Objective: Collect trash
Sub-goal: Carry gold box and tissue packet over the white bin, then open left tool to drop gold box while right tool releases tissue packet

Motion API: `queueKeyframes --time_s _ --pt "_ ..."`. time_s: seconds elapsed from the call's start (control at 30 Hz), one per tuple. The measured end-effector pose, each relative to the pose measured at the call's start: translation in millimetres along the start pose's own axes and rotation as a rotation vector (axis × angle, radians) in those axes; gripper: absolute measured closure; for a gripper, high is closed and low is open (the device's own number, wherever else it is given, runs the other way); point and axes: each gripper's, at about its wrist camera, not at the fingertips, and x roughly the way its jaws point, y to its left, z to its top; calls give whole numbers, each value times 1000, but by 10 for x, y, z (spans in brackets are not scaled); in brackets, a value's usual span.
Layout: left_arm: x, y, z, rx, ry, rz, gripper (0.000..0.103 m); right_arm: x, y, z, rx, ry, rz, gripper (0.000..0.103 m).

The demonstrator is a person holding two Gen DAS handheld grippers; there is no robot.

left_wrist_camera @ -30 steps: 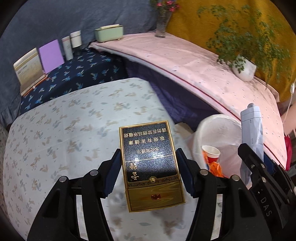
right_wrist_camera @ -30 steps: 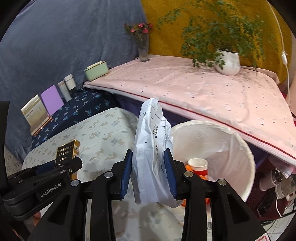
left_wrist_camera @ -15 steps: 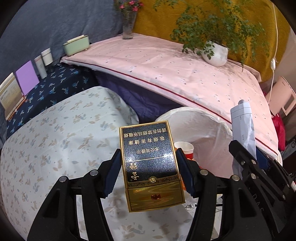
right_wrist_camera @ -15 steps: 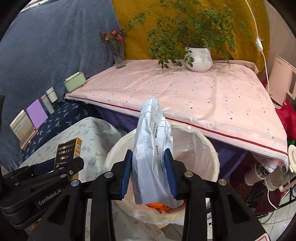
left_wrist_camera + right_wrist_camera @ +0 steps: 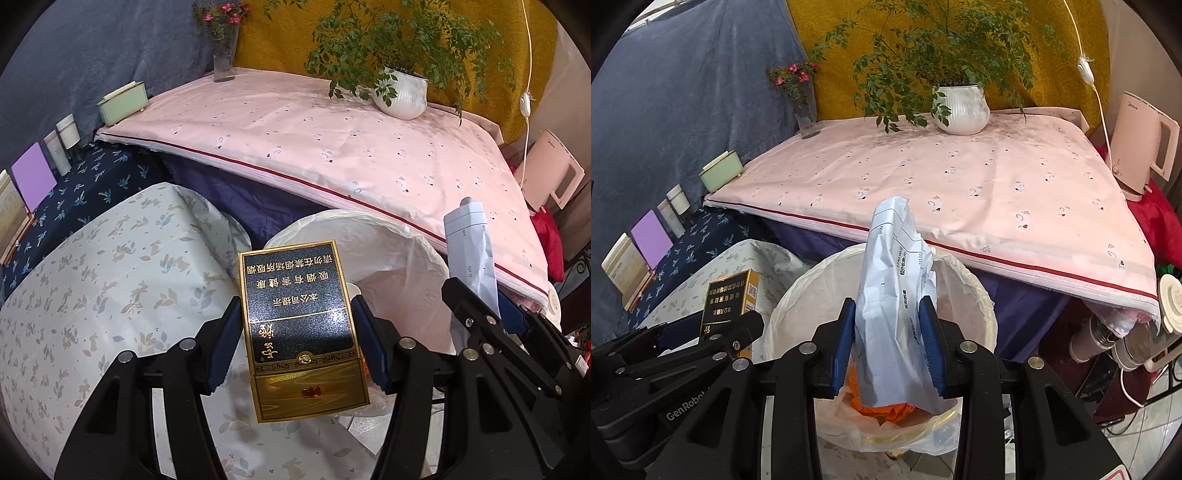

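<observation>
My left gripper (image 5: 297,339) is shut on a black and gold cigarette box (image 5: 299,325), held upright over the near rim of a white-lined trash bin (image 5: 399,266). My right gripper (image 5: 888,343) is shut on a crumpled white printed paper (image 5: 894,295), which hangs above the bin's mouth (image 5: 820,280). Orange scraps (image 5: 882,408) lie in the bin. In the right wrist view the box (image 5: 729,299) and left gripper (image 5: 713,336) sit at the lower left. From the left wrist camera the paper (image 5: 471,251) and right gripper (image 5: 484,321) appear at the right.
A table with a floral cloth (image 5: 92,280) lies left of the bin, a higher pink-covered table (image 5: 942,177) behind it with a potted plant (image 5: 960,107), flower vase (image 5: 807,110) and green box (image 5: 722,171). A pink kettle (image 5: 1143,144), bottles and cables crowd the right.
Both grippers have swung right from over the floral table to above the bin, still holding the box and the paper. The paper cup in the bin is now hidden.
</observation>
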Motion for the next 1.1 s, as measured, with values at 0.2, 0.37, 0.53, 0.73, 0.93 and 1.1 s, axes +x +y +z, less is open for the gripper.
queueKeyframes --time_s 0.2,0.37,0.53,0.73,0.93,1.1 --pt "35 -27 15 3 3 1 46 22 -23 10 7 0 -1 69" --pt "57 -5 36 -11 3 -11 45 30 -16 25 3 -4 -4 65" --pt "39 39 58 -14 -11 6 39 39 8 49 4 -10 -8 64" --pt "4 133 57 -38 -19 18 36 9 39 56 -1 -18 -2 62" --pt "-48 189 31 -46 -25 30 35 -50 93 45 -15 -23 1 57" --pt "-106 221 7 -51 -32 36 35 -117 118 29 -21 -24 4 56"
